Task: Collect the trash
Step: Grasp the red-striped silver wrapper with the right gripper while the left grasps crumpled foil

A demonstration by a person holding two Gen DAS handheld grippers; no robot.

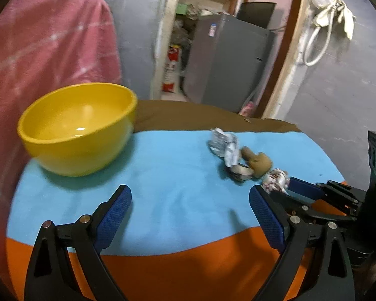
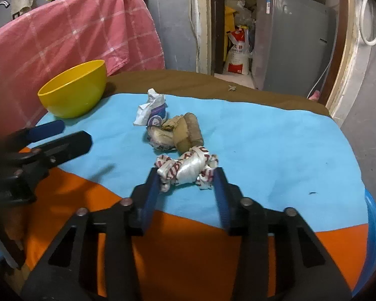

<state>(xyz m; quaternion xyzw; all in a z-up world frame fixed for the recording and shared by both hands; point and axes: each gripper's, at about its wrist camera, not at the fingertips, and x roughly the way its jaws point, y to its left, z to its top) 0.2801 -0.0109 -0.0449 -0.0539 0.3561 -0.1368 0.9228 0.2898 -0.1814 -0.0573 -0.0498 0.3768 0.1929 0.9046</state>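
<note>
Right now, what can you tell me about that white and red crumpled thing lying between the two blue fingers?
The white and red wrapper looks like thin, shiny plastic, twisted and knotted into a crumpled bundle with red printing. It lies on the blue cloth, nearest of the scraps, just in front of a brown crumpled piece. The right gripper straddles it, both blue pads against its ends. In the left wrist view it shows small beside those fingers.

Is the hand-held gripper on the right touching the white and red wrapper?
Touching. The right wrist view shows the right hand-held gripper with both blue pads pressed against the white and red wrapper.
</note>
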